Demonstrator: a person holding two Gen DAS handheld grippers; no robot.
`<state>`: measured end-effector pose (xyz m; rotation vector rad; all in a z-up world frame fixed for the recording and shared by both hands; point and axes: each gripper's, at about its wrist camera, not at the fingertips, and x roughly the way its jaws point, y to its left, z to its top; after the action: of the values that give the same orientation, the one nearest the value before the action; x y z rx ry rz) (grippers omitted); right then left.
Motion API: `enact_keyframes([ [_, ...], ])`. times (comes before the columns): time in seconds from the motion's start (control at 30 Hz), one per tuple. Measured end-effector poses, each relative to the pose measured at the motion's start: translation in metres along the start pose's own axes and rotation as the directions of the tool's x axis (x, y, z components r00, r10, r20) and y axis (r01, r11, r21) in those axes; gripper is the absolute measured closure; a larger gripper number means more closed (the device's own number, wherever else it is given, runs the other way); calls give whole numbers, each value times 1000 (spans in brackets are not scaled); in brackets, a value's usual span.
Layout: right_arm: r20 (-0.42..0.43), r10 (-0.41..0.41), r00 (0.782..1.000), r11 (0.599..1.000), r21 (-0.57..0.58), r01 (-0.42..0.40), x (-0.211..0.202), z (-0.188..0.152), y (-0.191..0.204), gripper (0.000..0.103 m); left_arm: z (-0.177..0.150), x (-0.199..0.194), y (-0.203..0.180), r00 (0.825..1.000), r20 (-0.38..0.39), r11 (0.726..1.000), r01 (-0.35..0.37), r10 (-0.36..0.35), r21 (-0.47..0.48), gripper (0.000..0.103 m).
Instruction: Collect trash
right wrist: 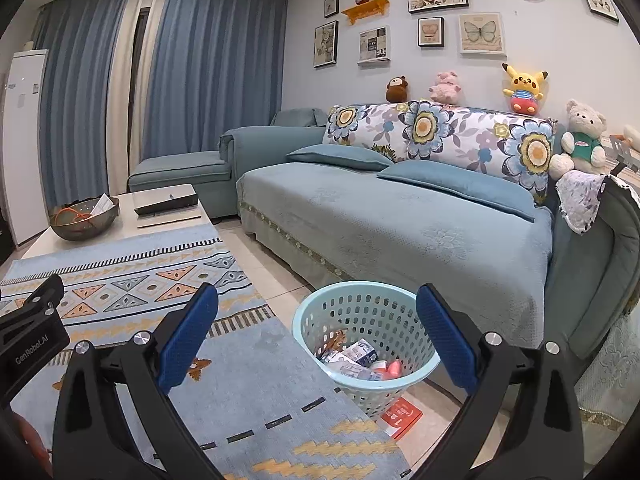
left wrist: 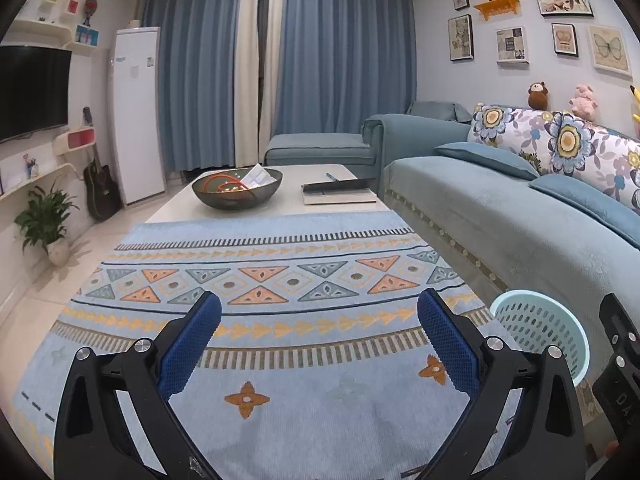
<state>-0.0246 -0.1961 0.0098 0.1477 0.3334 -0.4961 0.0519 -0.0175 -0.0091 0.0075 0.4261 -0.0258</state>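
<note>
A pale turquoise perforated basket (right wrist: 366, 354) stands on the floor between rug and sofa, holding several pieces of trash (right wrist: 356, 358): small cartons, wrappers and a pink item. A red and white packet (right wrist: 400, 416) lies flat on the tiles at its foot. My right gripper (right wrist: 318, 320) hangs open just in front of the basket, nothing between its blue pads. In the left wrist view my left gripper (left wrist: 320, 320) is open and empty over the patterned rug, with the basket (left wrist: 540, 332) to its right.
A blue patterned rug (left wrist: 256, 280) covers the floor ahead. Behind it a white coffee table (left wrist: 288, 196) carries a dark bowl (left wrist: 237, 188) with orange cord and paper, and a flat box (left wrist: 338, 192). A teal sofa (right wrist: 400, 220) runs along the right. A potted plant (left wrist: 48, 224) stands left.
</note>
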Motion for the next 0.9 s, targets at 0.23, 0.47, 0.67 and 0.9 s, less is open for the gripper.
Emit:
enact_keyframes([
  [0.23, -14, 14, 1000, 1000, 10, -13, 3, -1, -2, 8, 0, 2, 1, 1000, -5, 1000, 18, -18, -3, 8],
  [0.47, -16, 18, 1000, 1000, 8, -18, 3, -1, -1, 8, 0, 3, 1, 999, -15, 999, 34, -34, -14, 8],
  [0.67, -24, 24, 999, 1000, 11, -24, 5, -1, -2, 8, 0, 2, 1, 999, -16, 999, 36, -36, -15, 8],
  [0.9, -38, 30, 999, 999, 18, -30, 8, -2, -4, 8, 1, 1, 1, 999, -20, 999, 39, -40, -15, 8],
])
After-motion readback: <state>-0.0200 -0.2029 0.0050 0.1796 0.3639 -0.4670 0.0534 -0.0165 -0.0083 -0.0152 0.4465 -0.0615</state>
